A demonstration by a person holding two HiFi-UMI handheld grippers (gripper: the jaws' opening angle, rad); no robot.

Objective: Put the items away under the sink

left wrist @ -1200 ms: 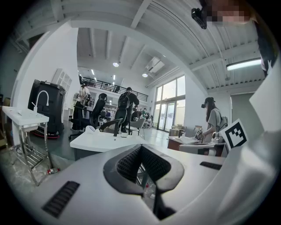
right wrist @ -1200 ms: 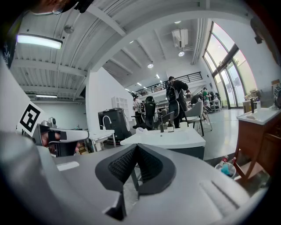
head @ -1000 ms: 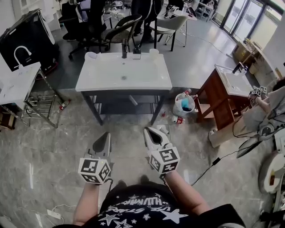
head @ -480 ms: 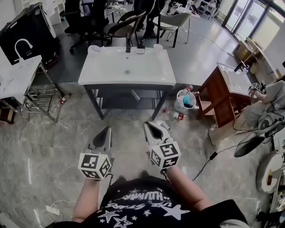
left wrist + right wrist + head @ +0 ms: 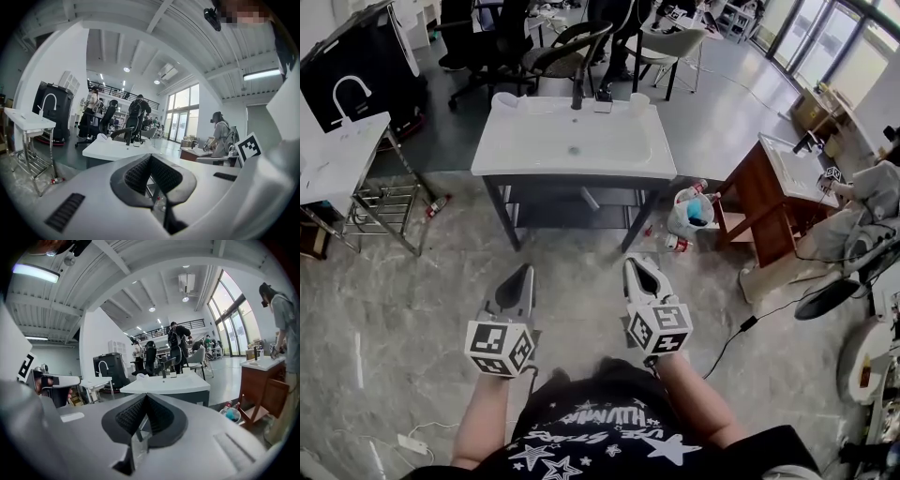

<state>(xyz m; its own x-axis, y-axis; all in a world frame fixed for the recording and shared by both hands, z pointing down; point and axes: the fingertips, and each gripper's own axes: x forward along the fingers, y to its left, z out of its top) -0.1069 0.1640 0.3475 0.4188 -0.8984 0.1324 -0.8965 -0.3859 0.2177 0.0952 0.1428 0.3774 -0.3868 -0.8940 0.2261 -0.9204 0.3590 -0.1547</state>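
At far left a white surface (image 5: 342, 155) with a curved tap stands over a wire rack (image 5: 380, 220). The left tool (image 5: 522, 275) hovers above bare floor, jaws pressed together on nothing. Ahead, the white sink (image 5: 572, 141) has an open shelf (image 5: 567, 217) beneath. The right tool (image 5: 636, 263), likewise pressed together and empty, sits slightly farther right than half a second ago. The items, a pale bag (image 5: 689, 214) and a bottle (image 5: 676, 247), lie on the floor between sink and wooden vanity (image 5: 773, 211); only the gripper views show the person (image 5: 282, 319) standing there
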